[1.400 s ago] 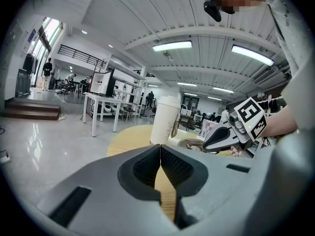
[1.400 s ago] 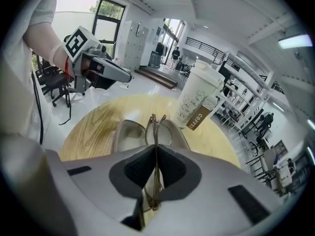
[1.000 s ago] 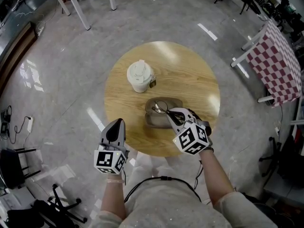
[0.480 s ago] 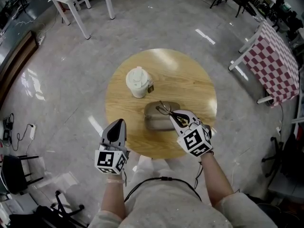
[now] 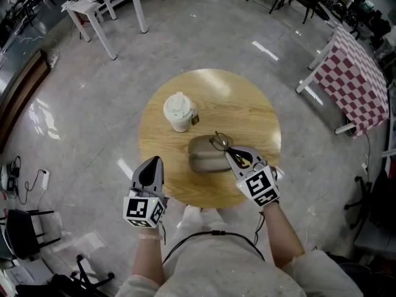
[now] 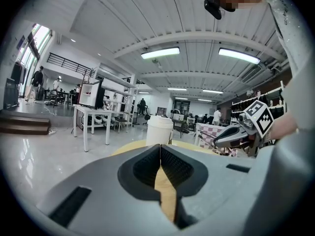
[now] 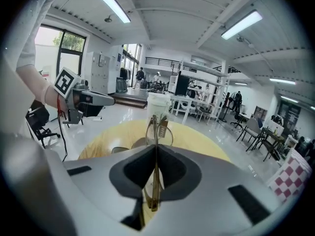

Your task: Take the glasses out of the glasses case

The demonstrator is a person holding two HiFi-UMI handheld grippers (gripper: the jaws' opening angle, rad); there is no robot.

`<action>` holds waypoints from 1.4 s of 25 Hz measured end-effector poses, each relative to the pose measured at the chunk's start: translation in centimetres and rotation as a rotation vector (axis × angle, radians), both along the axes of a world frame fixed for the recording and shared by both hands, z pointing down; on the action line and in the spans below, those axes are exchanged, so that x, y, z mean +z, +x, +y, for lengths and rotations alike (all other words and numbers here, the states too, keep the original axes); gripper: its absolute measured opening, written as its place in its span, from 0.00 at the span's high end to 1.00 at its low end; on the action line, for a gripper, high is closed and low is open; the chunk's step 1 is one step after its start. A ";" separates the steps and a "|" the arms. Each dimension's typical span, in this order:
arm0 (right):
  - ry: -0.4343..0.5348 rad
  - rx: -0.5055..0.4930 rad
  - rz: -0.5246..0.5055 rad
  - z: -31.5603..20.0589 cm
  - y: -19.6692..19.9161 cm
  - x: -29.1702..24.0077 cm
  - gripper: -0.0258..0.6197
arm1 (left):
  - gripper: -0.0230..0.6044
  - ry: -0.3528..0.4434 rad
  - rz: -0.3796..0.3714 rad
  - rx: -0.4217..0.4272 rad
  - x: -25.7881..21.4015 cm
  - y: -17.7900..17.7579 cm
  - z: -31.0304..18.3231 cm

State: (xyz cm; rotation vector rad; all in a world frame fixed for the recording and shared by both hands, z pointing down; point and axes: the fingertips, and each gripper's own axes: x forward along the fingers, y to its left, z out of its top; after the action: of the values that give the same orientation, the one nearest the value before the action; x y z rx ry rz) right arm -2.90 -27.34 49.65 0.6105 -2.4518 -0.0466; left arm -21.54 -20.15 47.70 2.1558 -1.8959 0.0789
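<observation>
Thin metal-framed glasses [image 5: 219, 142] hang folded above the grey glasses case [image 5: 204, 155], which lies open on the round wooden table [image 5: 247, 113]. My right gripper [image 5: 228, 153] is shut on a temple of the glasses [image 7: 158, 132], and the lenses stick up past its jaws, clear of the case [image 7: 121, 150]. My left gripper [image 5: 153, 161] hovers at the table's near left edge, shut and holding nothing. In the left gripper view its fingers [image 6: 147, 163] meet with only table wood showing behind them.
A white lidded paper cup [image 5: 179, 111] with a small tag stands on the table behind and left of the case, and also shows as the cup [image 7: 158, 104]. A white table [image 5: 102, 5] and a checkered-cloth table [image 5: 356, 79] stand on the floor farther off.
My right gripper has risen and rolled, lifting the glasses up out of the case. The left gripper stays at the table's near left edge.
</observation>
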 end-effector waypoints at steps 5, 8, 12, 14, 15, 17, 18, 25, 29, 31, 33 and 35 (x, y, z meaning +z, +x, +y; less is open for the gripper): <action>0.003 0.036 -0.035 -0.4 0.6 -0.8 0.93 | 0.95 0.013 -0.007 0.006 -0.6 -0.1 -0.3; 0.000 0.064 -0.063 -0.7 0.9 -1.4 0.93 | 0.95 0.025 -0.010 0.011 -1.2 -0.1 -0.6; 0.000 0.097 -0.103 -1.2 1.4 -2.2 0.93 | 0.95 0.035 -0.016 0.015 -1.8 -0.2 -0.8; 0.000 0.113 -0.121 -1.4 1.8 -2.5 0.93 | 0.95 0.038 -0.019 0.015 -2.0 -0.2 -0.9; -0.002 0.120 -0.130 -1.5 2.0 -2.6 0.93 | 0.95 0.041 -0.021 0.015 -2.1 -0.2 -0.9; -0.006 0.135 -0.148 -1.7 2.3 -2.8 0.93 | 0.95 0.047 -0.023 0.015 -2.3 -0.2 -1.1; -0.007 0.143 -0.158 -1.8 2.5 -2.9 0.93 | 0.95 0.050 -0.024 0.015 -2.4 -0.2 -1.2; -0.008 0.193 -0.214 -2.4 3.1 -4.0 0.93 | 0.95 0.071 -0.030 0.019 -3.4 -0.5 -1.5; -0.005 0.220 -0.255 -2.6 3.6 -4.8 0.93 | 0.95 0.088 -0.036 0.026 -4.2 -0.4 -1.7; -0.005 0.235 -0.277 -2.7 3.8 -5.2 0.93 | 0.95 0.095 -0.039 0.027 -4.6 -0.4 -1.8; -0.004 0.248 -0.297 -2.8 4.1 -5.6 0.93 | 0.95 0.103 -0.040 0.028 -4.9 -0.5 -1.9; 0.002 0.258 -0.312 -2.9 4.3 -6.0 0.93 | 0.95 0.112 -0.038 0.028 -5.2 -0.5 -2.0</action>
State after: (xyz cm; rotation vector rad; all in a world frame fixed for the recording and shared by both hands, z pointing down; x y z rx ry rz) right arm 1.39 -30.20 43.66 0.9942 -2.6448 0.1616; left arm -22.08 -22.18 42.48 2.2695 -1.9346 0.0200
